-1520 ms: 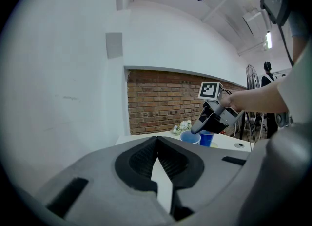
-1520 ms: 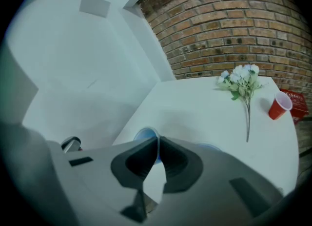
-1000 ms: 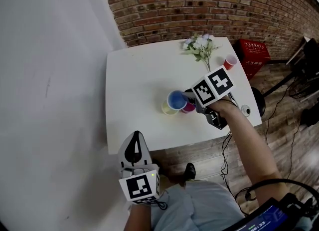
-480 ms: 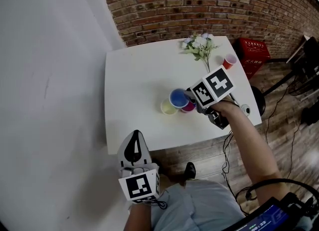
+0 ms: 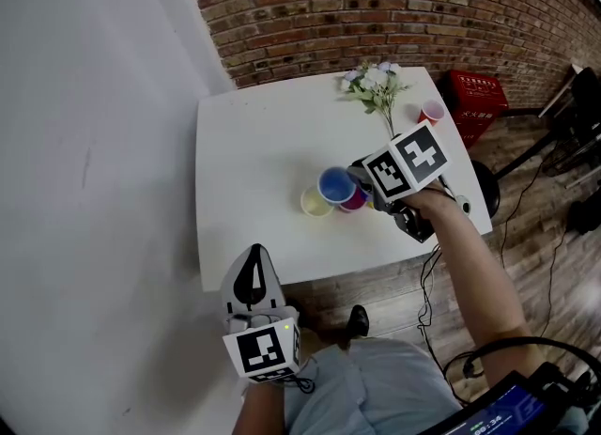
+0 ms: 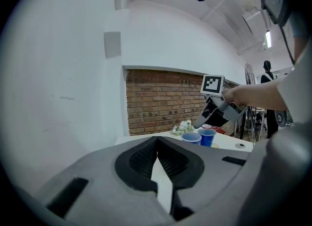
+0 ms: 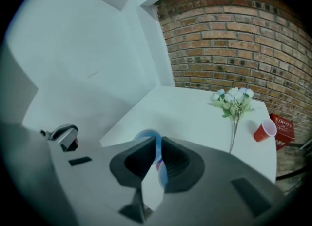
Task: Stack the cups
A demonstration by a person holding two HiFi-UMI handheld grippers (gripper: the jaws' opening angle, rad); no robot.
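Note:
My right gripper is shut on the rim of a blue cup, holding it over the white table. Directly by the blue cup stand a purple cup and a yellow cup; whether they touch it I cannot tell. In the right gripper view the blue cup's wall runs between the jaws of that gripper. A red cup stands alone at the table's far right. My left gripper hangs off the table's near edge, jaws together, holding nothing.
A bunch of white flowers lies at the table's back edge next to the red cup. A small round object sits at the right edge. A red crate and cables are on the floor to the right, with a brick wall behind.
The right gripper has tilted and shifted slightly to the right with the blue cup still in it. The left gripper has not moved.

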